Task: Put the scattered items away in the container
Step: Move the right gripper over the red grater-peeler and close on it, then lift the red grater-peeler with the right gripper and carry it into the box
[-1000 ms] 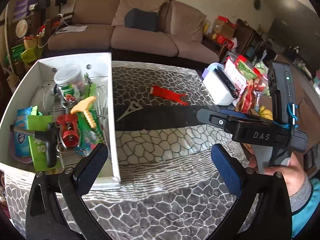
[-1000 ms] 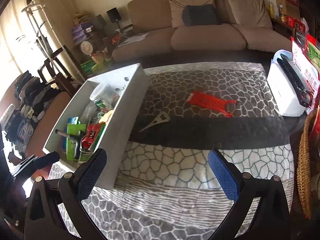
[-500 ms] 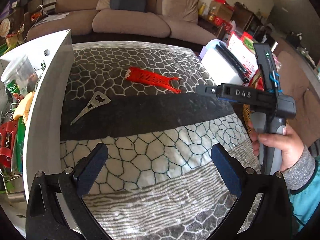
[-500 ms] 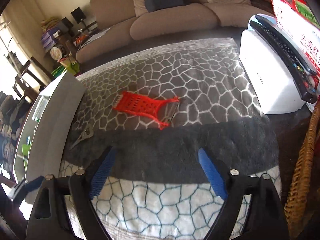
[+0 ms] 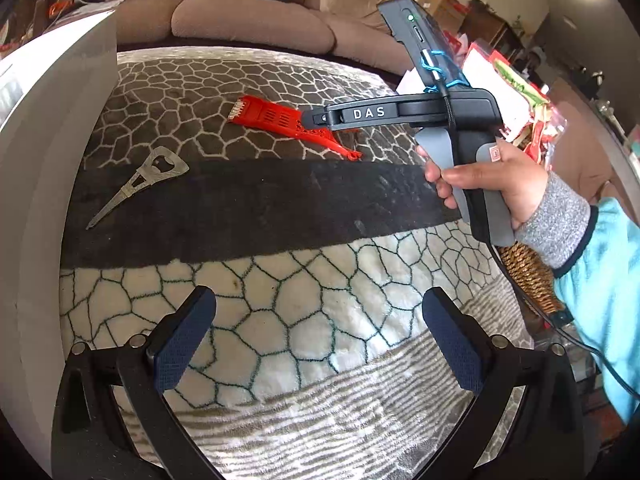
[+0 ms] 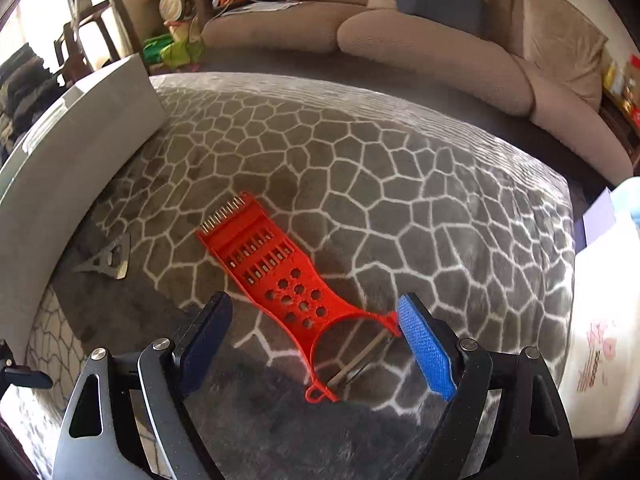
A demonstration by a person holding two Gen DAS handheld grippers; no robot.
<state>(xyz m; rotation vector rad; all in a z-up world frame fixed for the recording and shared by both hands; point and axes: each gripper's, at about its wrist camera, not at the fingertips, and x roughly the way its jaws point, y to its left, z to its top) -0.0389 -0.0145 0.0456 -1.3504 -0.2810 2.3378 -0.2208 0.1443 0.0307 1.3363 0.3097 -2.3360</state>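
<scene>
Near the surface's middle, right tongs (image 6: 316, 344) spread around the red grater's (image 6: 276, 276) peeler end, not yet pinching. Next, likely: squeeze, lift, carry to the white box (image 6: 76, 148) at the left edge. Left tongs (image 5: 316, 336) spread, empty.

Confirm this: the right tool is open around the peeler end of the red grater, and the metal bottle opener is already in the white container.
Not quite. The metal bottle opener is not in the white container; it lies on the blanket beside the container's wall, as the left wrist view shows. The rest holds: the right tool is open around the peeler end of the red grater.
</scene>
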